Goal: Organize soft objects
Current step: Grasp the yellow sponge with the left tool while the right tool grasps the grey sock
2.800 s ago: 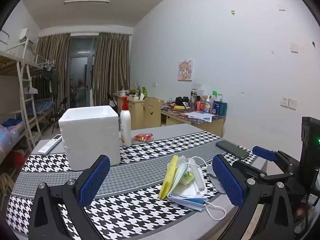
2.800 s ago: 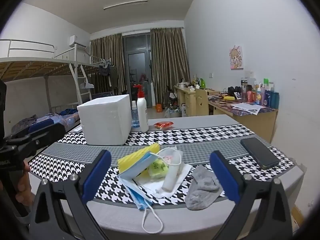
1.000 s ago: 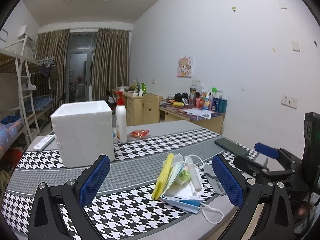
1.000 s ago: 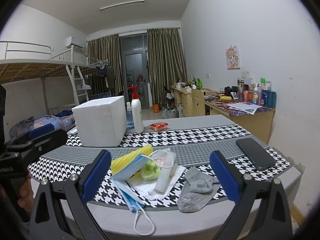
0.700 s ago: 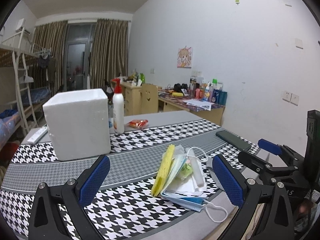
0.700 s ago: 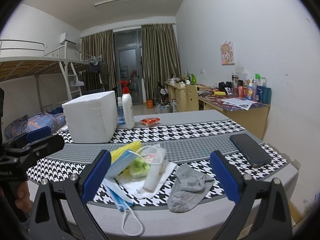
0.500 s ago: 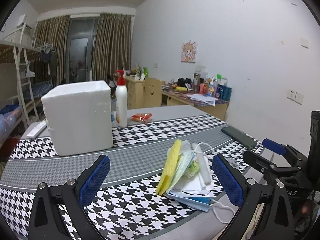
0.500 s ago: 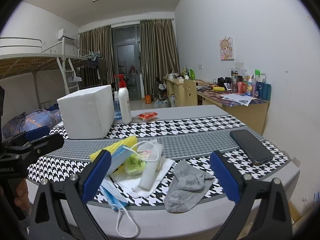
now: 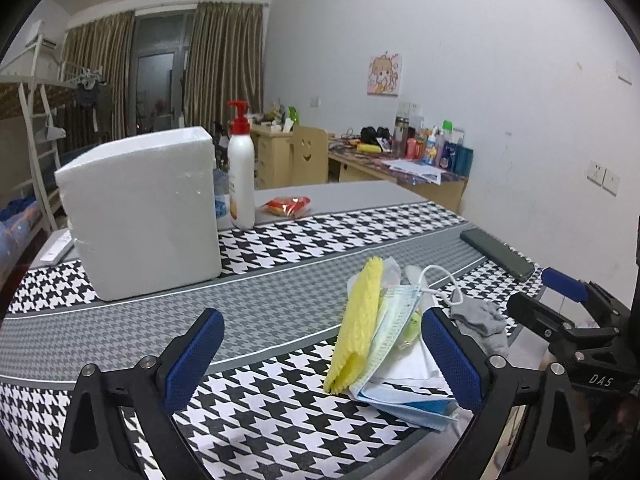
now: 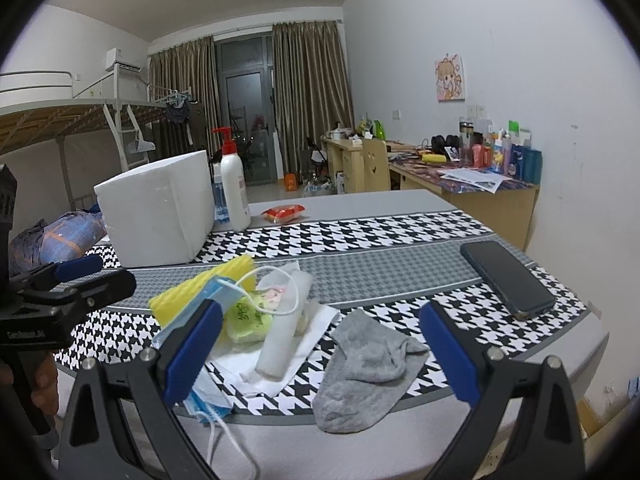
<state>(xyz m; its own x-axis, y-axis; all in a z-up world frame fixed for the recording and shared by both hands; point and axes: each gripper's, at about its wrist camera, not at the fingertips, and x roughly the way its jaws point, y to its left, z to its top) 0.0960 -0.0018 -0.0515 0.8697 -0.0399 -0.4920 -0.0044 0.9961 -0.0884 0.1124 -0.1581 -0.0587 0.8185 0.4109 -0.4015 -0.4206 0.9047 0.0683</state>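
Several soft things heaped near the surface's front edge: yellow sponge, blue mask, grey sock just beside | white foam box well behind, likely their bin | both my tools spread wide, empty: left tool, right tool framing the sock to pick first

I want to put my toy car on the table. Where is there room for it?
The grey stripe between the foam box and the phone is bare, behind the pile. So is the far checkered strip right of the snack packet. It is crowded near the front edge: yellow sponge, face mask, tissues and grey sock lie bunched there.
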